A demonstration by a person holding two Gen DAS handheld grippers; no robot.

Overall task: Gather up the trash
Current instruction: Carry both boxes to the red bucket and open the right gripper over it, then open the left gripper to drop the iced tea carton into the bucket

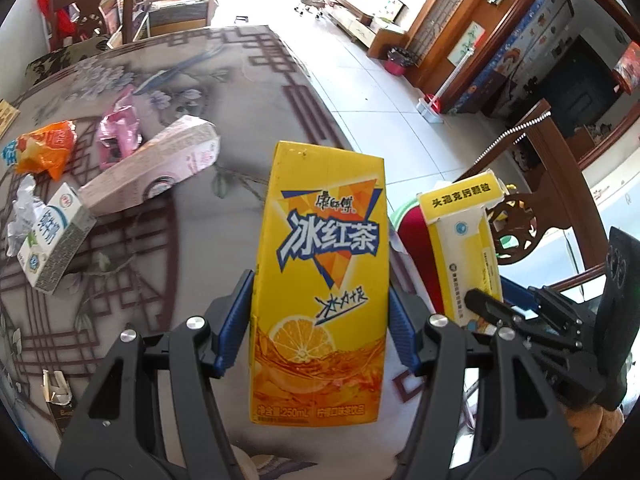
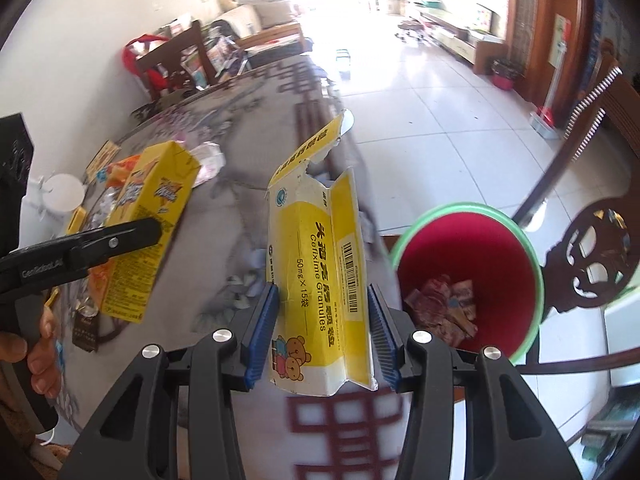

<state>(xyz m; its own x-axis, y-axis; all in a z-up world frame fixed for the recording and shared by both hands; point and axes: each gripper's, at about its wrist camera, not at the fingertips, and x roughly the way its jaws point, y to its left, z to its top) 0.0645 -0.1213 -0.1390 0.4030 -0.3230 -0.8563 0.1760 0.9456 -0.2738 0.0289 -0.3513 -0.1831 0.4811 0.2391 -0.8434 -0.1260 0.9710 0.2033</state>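
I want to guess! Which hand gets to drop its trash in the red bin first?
Probably right. The right tongs hold the medicine box right beside the red bin; the left tongs hold the tea carton farther away.

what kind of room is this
Probably a home's dining-living room: a patterned cloth-covered table with carved wooden chairs, a beige sofa behind, and a low TV cabinet along the wall.

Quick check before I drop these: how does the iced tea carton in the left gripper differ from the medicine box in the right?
The iced tea carton is intact and closed; the medicine box is torn open, its top flap ragged. The carton shows a lemon slice, the box cartoon bears. Both are yellow, held upright, each clamped between blue pads, left gripper and right gripper.
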